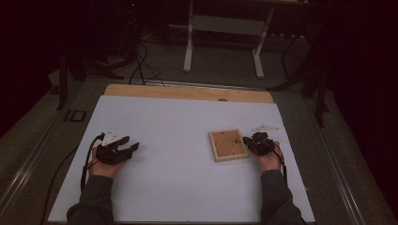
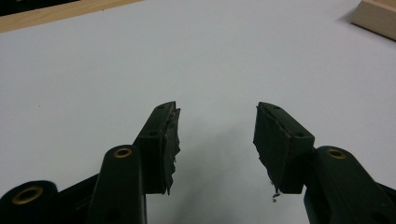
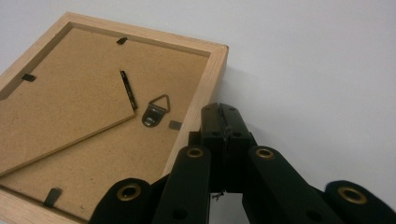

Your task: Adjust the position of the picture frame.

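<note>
1. The wooden picture frame [image 1: 228, 145] lies face down, back panel up, on the white surface [image 1: 173, 136]; every place below is given from this frame.
2. The right claw [image 3: 223, 112] sits against the frame's right edge, jaws shut with nothing between them. The left claw [image 2: 215, 140] rests well to the frame's left, jaws apart and empty.
3. Likely risk: a closed claw pushing at the rim would probably slide the light frame across the smooth surface rather than lift or turn it, since the left claw is too far off to brace the opposite side.
4. Second risk: the small black turn clips [image 3: 122, 41] along the inner rim look thin; a blunt closed tip could skid off one and scrape the fibreboard back, or catch the metal hanger [image 3: 156, 112] near the frame's right rail.
5. The right gripper view gives the hanger, the clips and a folding stand panel [image 3: 65, 116]; in the high view these shrink to faint marks.
6. The high view gives the wide gap between both hands; the left gripper view catches just a frame corner [image 2: 376, 18] at its upper right.
</note>
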### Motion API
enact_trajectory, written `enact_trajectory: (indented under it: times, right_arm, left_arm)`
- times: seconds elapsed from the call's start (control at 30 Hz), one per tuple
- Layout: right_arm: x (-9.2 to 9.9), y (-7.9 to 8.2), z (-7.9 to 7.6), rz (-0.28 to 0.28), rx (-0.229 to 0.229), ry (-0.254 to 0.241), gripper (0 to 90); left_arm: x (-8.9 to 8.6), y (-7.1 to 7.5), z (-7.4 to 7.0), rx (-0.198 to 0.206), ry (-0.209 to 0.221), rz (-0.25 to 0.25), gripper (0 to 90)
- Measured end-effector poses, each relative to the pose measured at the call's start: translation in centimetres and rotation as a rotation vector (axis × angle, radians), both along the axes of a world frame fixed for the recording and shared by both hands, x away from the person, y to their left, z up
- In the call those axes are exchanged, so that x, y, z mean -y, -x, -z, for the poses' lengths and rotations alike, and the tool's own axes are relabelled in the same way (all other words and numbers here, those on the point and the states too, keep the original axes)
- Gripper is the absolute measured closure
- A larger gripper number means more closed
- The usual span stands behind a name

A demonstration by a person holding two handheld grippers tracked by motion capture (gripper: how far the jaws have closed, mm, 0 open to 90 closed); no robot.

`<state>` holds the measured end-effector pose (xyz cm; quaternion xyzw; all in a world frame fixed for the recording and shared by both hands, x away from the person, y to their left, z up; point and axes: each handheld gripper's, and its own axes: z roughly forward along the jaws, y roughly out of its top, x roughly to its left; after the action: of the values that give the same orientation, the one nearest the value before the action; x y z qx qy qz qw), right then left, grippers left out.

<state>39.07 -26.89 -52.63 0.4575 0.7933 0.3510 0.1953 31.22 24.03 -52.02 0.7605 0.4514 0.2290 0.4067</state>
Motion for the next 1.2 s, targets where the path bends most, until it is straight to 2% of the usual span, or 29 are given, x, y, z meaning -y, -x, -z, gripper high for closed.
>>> enact_trajectory:
  times: [1.2]
  right_arm:
    - [-0.86, 0.69, 0.09, -0.038, -0.007, -0.017, 89.9]
  left_arm:
    - [0.07, -0.08, 0.01, -0.005, -0.008, 0.001, 49.8]
